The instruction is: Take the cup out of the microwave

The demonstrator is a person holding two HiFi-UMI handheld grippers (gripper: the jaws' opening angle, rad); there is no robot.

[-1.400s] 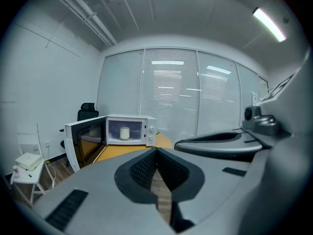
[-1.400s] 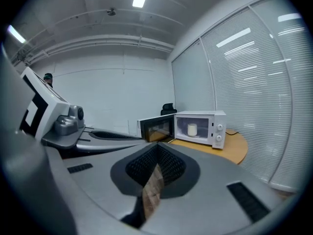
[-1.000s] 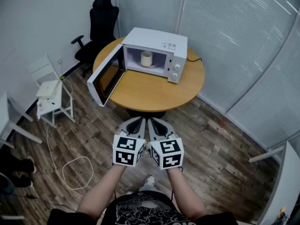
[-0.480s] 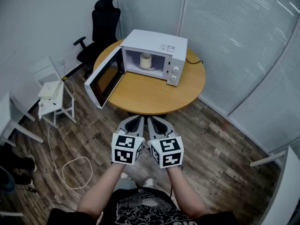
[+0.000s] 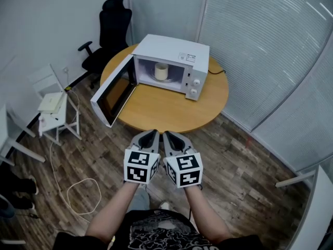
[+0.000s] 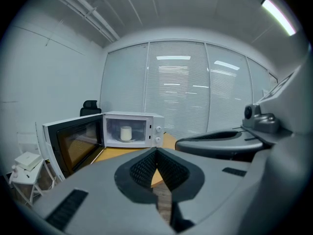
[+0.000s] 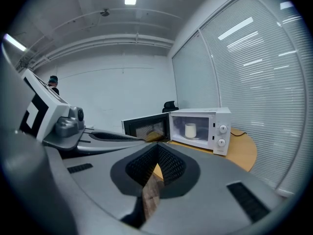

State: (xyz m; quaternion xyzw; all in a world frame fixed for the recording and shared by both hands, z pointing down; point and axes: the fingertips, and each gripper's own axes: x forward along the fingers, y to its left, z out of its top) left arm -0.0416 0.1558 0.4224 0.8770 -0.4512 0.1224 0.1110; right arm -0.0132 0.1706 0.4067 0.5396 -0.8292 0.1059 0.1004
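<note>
The cup (image 5: 162, 71) stands upright inside the microwave (image 5: 176, 47), in the middle of the cavity, and nothing touches it. The door (image 5: 112, 91) hangs wide open to the left, its outer edge reaching past the rim of the round table (image 5: 161, 111) that bears the microwave.

Both grippers are held side by side low in the head view, just short of the table's near edge and well apart from the microwave. The left gripper (image 5: 150, 136) has its jaws together with nothing between them. The right gripper (image 5: 171, 137) is the same: tips meeting, empty. Each gripper view looks over its closed tips toward the open microwave, with the pale cup plain in the cavity (small in both views).

A black chair (image 5: 110, 27) stands behind the table, a white stand (image 5: 54, 108) sits at the left, and a cord (image 5: 78, 191) loops on the floor (image 5: 244, 176).
</note>
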